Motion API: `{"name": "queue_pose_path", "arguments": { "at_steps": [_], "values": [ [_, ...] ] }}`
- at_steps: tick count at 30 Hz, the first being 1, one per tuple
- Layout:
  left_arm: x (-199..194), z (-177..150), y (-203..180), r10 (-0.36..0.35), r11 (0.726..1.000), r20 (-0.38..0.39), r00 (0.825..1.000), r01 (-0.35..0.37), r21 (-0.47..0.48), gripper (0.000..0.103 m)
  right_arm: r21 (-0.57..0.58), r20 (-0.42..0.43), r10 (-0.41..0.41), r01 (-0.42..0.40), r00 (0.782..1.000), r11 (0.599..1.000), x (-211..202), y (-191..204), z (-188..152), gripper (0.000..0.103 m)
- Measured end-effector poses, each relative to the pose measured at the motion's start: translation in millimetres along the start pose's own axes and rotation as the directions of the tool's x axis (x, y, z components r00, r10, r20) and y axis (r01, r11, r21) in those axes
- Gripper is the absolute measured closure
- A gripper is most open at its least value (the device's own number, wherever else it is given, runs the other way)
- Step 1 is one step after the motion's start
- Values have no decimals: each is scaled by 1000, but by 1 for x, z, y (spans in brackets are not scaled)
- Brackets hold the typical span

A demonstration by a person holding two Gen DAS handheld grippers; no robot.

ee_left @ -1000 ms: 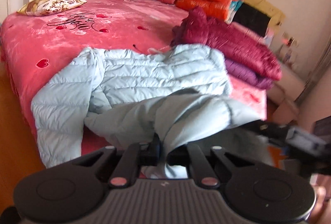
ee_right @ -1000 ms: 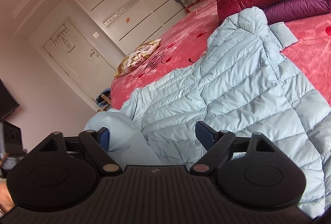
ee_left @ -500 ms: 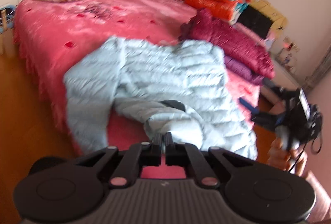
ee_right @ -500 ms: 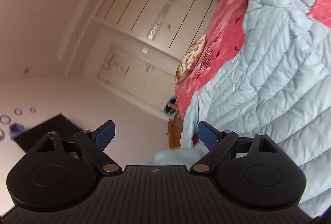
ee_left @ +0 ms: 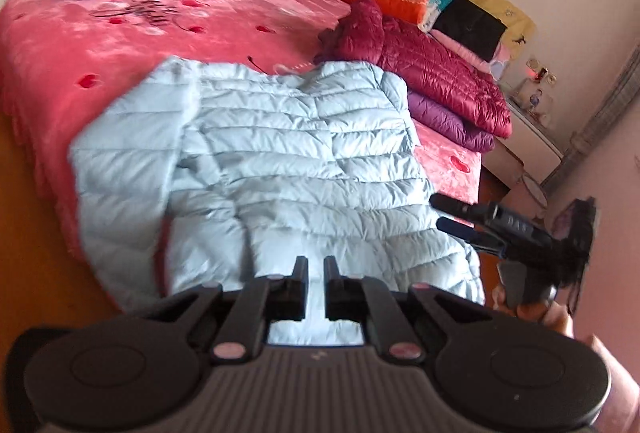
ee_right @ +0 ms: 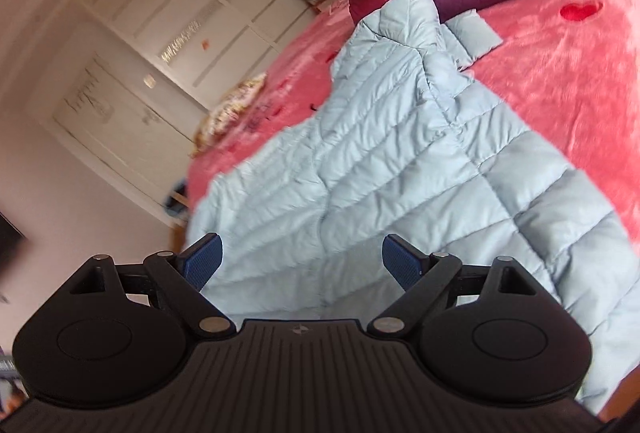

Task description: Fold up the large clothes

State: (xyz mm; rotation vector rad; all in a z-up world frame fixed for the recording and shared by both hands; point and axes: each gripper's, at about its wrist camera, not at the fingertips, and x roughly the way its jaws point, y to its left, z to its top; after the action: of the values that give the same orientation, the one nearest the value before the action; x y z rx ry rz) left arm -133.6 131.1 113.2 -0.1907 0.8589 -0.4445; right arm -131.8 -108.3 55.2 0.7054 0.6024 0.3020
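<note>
Quilted pale-blue puffer jacket [ee_left: 288,161] on plush pink bedspread [ee_left: 120,29]

A: How does the left hand-held gripper [ee_left: 315,275] stand?
B: Fingers nearly together, only a narrow slit, nothing between them
A: The right hand-held gripper [ee_right: 301,264]?
B: Blue pads [ee_right: 203,262] wide apart, gripping nothing

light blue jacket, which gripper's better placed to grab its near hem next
Right. The right gripper hangs open just over the light blue jacket, ready to close. The left gripper is shut and empty above the hem.
</note>
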Motion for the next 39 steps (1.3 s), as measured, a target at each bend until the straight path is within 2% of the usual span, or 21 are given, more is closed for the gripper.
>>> {"name": "queue_pose_path", "arguments": {
  "at_steps": [2, 6, 12, 15, 18, 25, 29, 30, 32, 34, 37, 39],
  "values": [
    [25, 2, 0, 23, 1000, -12, 1000, -22, 8, 99, -85, -3, -74, 73, 997, 994, 7, 9, -3, 0],
    [71, 10, 7, 32, 999, -42, 999, -32, 0, 99, -269, 7, -196, 191, 981, 944, 22, 24, -14, 0],
    [130, 11, 26, 132, 991, -76, 988, -131, 16, 98, -399, -62, -270, 224, 961, 889, 63, 22, -22, 0],
    [146, 11, 39, 168, 986, -55, 984, -169, -11, 99, -446, -83, -324, 255, 943, 858, 87, 18, -22, 0],
    [155, 16, 48, 179, 983, -27, 984, -180, -42, 101, -462, -72, -328, 260, 942, 848, 101, 16, -16, 0],
    [178, 30, 56, 221, 975, 32, 975, -219, -49, 101, -451, -59, -358, 295, 932, 842, 141, 8, 4, 0],
    [177, 30, 48, 227, 973, 28, 974, -225, -43, 99, -451, -69, -356, 289, 932, 845, 153, 0, 14, 0],
    [172, 31, 47, 216, 975, 19, 976, -215, -55, 97, -444, -82, -352, 282, 932, 850, 153, -1, 15, 0],
    [156, 33, 44, 179, 981, 4, 984, -178, -82, 84, -447, -107, -352, 271, 930, 853, 150, 0, 18, 0],
    [137, 38, 39, 130, 988, 25, 991, -128, -82, 77, -436, -137, -350, 260, 927, 861, 140, 2, 24, 0],
    [116, 51, 32, 87, 995, 75, 993, -83, -53, 62, -346, -159, -281, 213, 946, 914, 118, -1, 37, 0],
    [114, 62, 32, 86, 996, 105, 991, -83, -34, 59, -303, -130, -254, 206, 958, 931, 101, -2, 46, 0]
  ]
}}
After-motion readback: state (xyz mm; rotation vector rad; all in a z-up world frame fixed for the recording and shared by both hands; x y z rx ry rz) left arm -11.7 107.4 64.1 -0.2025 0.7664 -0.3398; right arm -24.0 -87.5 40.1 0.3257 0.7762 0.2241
